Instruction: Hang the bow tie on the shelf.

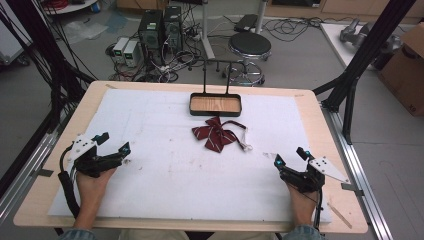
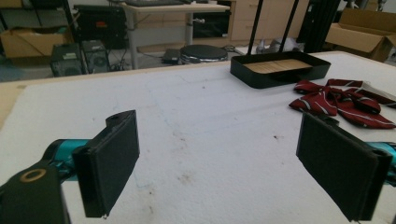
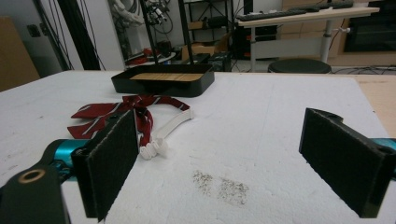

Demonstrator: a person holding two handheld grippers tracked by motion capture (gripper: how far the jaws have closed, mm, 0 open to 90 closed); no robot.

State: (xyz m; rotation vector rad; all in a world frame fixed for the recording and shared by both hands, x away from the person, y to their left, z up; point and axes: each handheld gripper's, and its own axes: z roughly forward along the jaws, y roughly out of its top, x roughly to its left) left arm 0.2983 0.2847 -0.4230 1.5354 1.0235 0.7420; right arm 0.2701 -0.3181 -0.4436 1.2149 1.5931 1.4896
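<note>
While the left gripper [image 1: 114, 141] and right gripper [image 1: 291, 155] rest with jaws apart and empty in the high view, a dark red, white-striped bow tie [image 1: 215, 135] lies mid-table below the tray [image 1: 215, 112]. From the right gripper view, its white strap [image 3: 172, 127] trails sideways.

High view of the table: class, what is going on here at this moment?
A person holds the left gripper and the right gripper low over the white mat, one at each side. Both have their jaws open and hold nothing. A red striped bow tie with a white strap lies untouched mid-table, just in front of a black tray.
</note>
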